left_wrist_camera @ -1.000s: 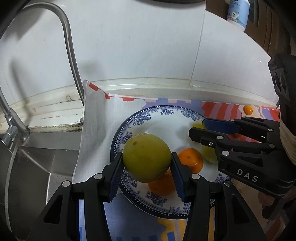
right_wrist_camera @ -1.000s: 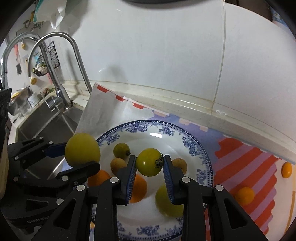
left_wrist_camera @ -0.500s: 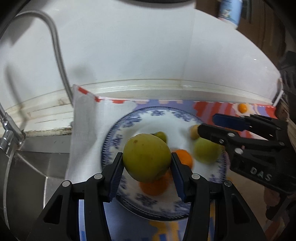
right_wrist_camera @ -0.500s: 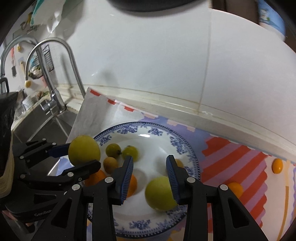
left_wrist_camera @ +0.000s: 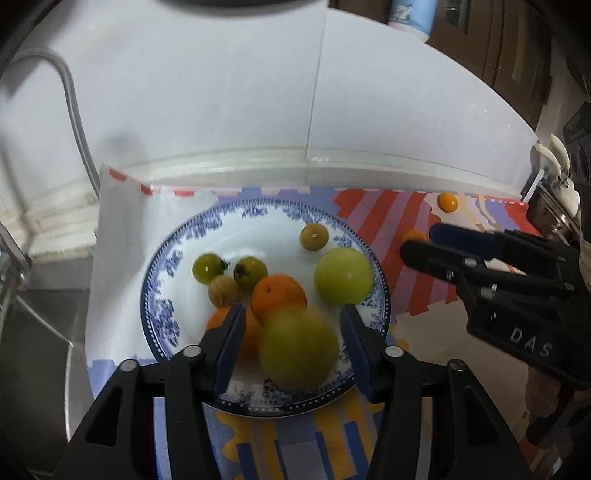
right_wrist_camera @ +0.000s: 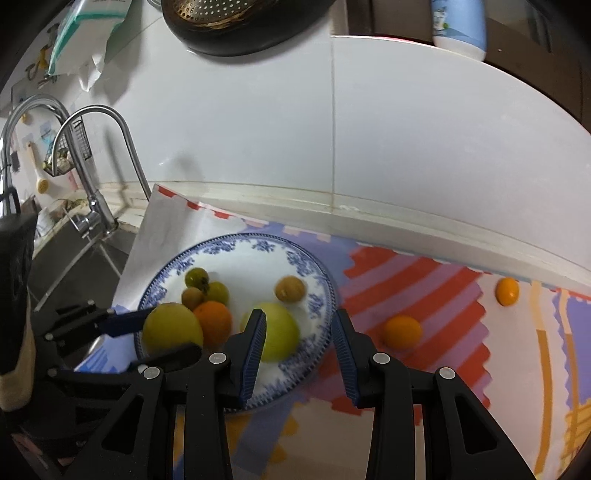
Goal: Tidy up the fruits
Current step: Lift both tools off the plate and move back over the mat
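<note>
A blue-and-white plate (left_wrist_camera: 162,295) (right_wrist_camera: 314,280) holds several fruits: oranges (left_wrist_camera: 279,291), small green tomatoes (left_wrist_camera: 207,267), brown longans (left_wrist_camera: 314,237) and a yellow-green fruit (left_wrist_camera: 343,275) (right_wrist_camera: 280,332). My left gripper (left_wrist_camera: 291,332) (right_wrist_camera: 155,332) is open over the plate's near rim; a blurred yellow-green fruit (left_wrist_camera: 298,349) (right_wrist_camera: 173,328) lies between its fingers, apart from the pads. My right gripper (right_wrist_camera: 298,343) (left_wrist_camera: 417,243) is open and empty above the plate's right rim. Two small oranges (right_wrist_camera: 402,331) (right_wrist_camera: 507,291) lie on the cloth to the right.
A patterned cloth (right_wrist_camera: 406,266) covers the counter. A sink with a steel faucet (right_wrist_camera: 110,155) is at the left. A white tiled wall (right_wrist_camera: 332,129) rises behind. A dark pan (right_wrist_camera: 240,26) and a bottle (right_wrist_camera: 460,22) sit above.
My left gripper opened and let the yellow-green fruit drop toward the plate. My right gripper released its green tomato onto the plate, opened, and drew back to the right.
</note>
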`<state>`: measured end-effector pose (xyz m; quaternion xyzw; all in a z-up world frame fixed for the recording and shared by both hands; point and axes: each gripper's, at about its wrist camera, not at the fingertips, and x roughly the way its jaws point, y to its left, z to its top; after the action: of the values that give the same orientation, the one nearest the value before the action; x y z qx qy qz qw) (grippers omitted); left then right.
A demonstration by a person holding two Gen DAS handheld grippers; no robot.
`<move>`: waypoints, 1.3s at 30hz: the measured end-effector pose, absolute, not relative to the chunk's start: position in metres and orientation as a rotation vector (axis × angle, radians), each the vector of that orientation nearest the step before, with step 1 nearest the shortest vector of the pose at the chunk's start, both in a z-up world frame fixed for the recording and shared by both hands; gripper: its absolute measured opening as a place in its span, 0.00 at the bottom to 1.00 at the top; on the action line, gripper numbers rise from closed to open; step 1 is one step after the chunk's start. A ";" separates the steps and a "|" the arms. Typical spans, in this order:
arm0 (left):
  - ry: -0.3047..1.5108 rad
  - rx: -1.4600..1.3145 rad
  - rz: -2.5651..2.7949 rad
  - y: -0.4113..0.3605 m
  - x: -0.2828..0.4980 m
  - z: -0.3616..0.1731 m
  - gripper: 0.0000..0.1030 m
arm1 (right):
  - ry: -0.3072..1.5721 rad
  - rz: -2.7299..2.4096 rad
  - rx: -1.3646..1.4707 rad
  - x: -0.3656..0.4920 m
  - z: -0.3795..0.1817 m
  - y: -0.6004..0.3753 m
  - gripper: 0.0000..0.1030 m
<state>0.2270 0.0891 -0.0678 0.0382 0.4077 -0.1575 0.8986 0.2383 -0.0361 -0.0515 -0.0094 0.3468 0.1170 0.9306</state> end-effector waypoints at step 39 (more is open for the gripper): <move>0.649 0.055 -0.233 0.006 0.107 -0.005 0.78 | 0.625 0.120 0.052 0.112 -0.023 -0.138 0.50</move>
<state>0.1071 0.0060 -0.0046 0.0270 0.3180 -0.1144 0.9408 0.1120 -0.1379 -0.0234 0.0254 0.3074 0.0588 0.9494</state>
